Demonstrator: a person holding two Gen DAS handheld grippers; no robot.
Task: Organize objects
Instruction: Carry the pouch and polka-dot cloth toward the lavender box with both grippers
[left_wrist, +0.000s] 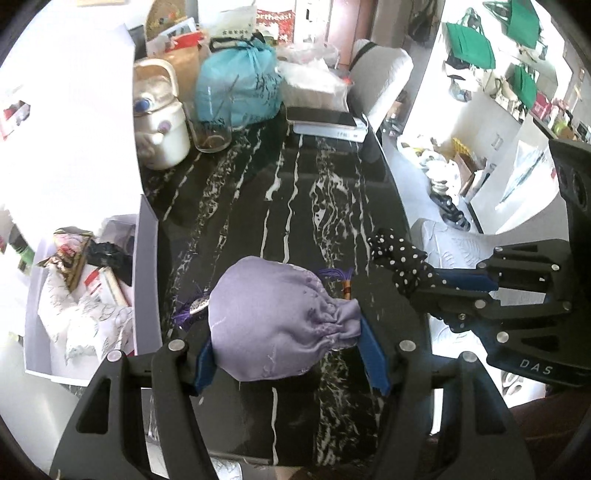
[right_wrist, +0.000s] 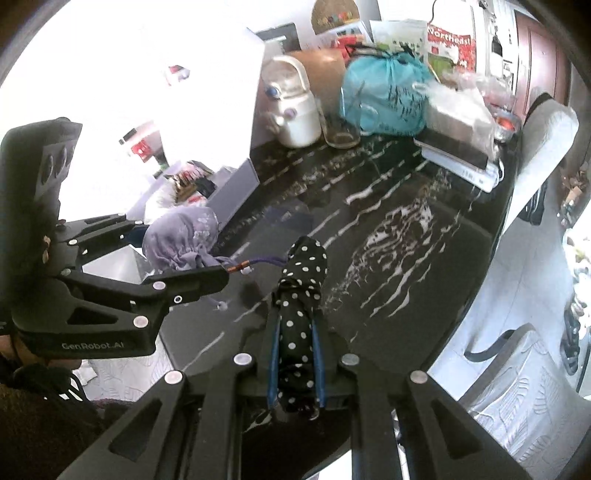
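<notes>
Nearest in the left wrist view, the left gripper (left_wrist: 284, 350) has its blue pads pressed on either side of a plump lilac satin drawstring pouch (left_wrist: 280, 321), holding it above the black marble table with white veins (left_wrist: 295, 192). That view alone shows the pouch's gathered neck turned to the right and purple tassel cords (left_wrist: 332, 275) hanging behind it. It also looks down into the open white cardboard box (left_wrist: 147, 266) at the left, which holds crumpled printed paper and small packets.

The right wrist view shows what the other cannot: the right gripper (right_wrist: 297, 354) squeezed almost fully together on a black fabric bundle with white polka dots (right_wrist: 301, 295), which stands up between the narrow blue pads and flops over at its tip. From here the left gripper (right_wrist: 173, 258) appears side-on at the left, tilted downward.

Both tools point steeply down over the table, the dotted bundle to the right of the pouch and apart from it.

Farther back stand a cream ceramic teapot (left_wrist: 159, 122), a clear glass mug (left_wrist: 212, 125), a tied turquoise plastic bag (left_wrist: 240, 88) and a flat dark tablet on a white scale (left_wrist: 328, 123).
</notes>
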